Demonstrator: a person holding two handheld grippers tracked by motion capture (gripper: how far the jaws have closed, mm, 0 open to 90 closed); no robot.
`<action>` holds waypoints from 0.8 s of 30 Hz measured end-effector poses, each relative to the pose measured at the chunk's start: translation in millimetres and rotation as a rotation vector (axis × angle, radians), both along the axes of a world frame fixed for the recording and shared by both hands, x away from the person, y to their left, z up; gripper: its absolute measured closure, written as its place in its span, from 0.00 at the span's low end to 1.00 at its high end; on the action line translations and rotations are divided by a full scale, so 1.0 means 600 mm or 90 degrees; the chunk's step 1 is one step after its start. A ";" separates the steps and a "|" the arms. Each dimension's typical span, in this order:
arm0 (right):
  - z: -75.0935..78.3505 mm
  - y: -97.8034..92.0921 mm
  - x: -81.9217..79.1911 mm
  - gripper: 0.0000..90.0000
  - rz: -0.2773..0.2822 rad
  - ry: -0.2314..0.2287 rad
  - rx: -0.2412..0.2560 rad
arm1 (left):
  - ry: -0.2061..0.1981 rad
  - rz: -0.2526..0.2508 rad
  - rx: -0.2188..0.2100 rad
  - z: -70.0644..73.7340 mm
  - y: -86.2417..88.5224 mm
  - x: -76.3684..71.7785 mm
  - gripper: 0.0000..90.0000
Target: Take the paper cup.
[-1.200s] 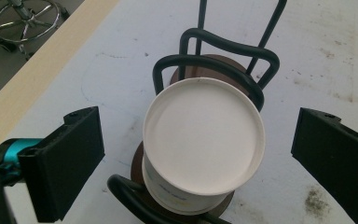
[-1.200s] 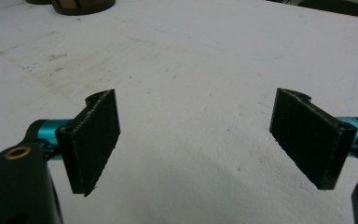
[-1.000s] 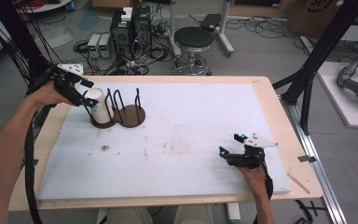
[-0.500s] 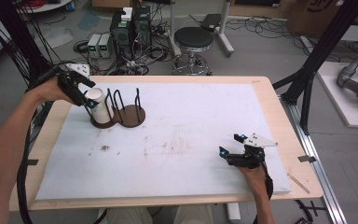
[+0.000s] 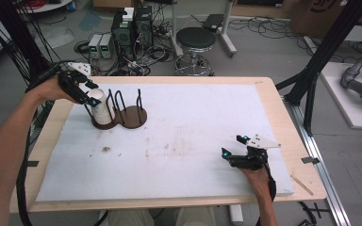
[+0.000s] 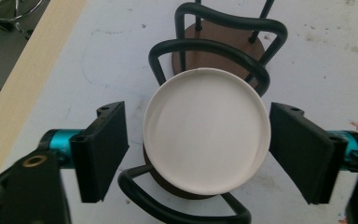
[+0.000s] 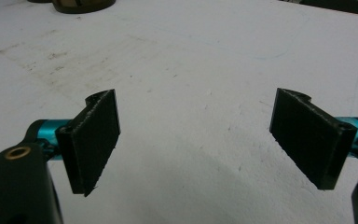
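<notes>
High view: your left gripper [image 5: 90,88] sits at the far left of the table [image 5: 273,101], at the top of a white cup [image 5: 100,106] that stands in a rack [image 5: 122,113] of black wire hoops on a brown wooden base; its jaws are spread, one to each side of the cup's top. The white mat [image 5: 188,136] covers most of the tabletop and carries a dark smudge [image 5: 105,149] in front of the rack. Your right gripper [image 5: 233,147] rests on the mat near the front right corner, well apart from the rack, jaws spread and nothing between them. A round stool [image 5: 195,40] and a cluster of electronics boxes [image 5: 129,26] stand on the floor beyond the far edge. Left gripper view: you look straight down on the cup [image 6: 206,130], a flat white disc from here, seated between two hoops of the rack [image 6: 209,51], the brown base showing beyond it. The left gripper [image 6: 205,154] has its jaws wide apart, one on each side of the cup with a gap on both sides, touching neither. Right gripper view: your right gripper [image 7: 209,140] holds its jaws wide apart over bare, lightly stained mat [image 7: 191,56]; the brown edge of the rack base [image 7: 83,5] shows at the top left, far off.
</notes>
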State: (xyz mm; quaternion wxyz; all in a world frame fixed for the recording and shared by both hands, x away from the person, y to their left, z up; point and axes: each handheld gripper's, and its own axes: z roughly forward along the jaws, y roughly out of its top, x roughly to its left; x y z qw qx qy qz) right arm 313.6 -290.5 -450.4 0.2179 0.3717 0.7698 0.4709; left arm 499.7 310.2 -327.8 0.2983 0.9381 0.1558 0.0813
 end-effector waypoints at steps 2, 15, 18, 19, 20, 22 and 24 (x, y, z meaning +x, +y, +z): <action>0.000 0.000 0.000 0.18 0.001 -0.002 -0.002 | 0.006 0.003 0.000 0.000 0.001 0.000 0.29; 0.000 0.001 0.000 0.18 0.003 -0.005 -0.007 | 0.012 0.003 0.003 0.002 0.003 0.001 0.38; 0.000 0.000 0.000 0.18 0.003 -0.005 -0.006 | 0.013 0.009 -0.003 0.002 0.004 0.000 0.38; 0.000 0.000 0.000 0.18 0.003 -0.004 -0.006 | 0.013 0.011 -0.006 0.003 0.005 0.000 0.38; 0.000 0.000 0.000 0.18 0.004 -0.005 -0.007 | 0.013 0.012 -0.009 0.005 0.006 0.000 0.39; 0.000 0.001 0.000 0.18 0.003 -0.004 -0.006 | 0.014 0.018 -0.011 0.007 0.008 -0.001 0.39; 0.000 0.001 0.001 0.18 0.003 -0.003 -0.006 | 0.014 0.018 -0.005 0.009 0.010 -0.001 0.39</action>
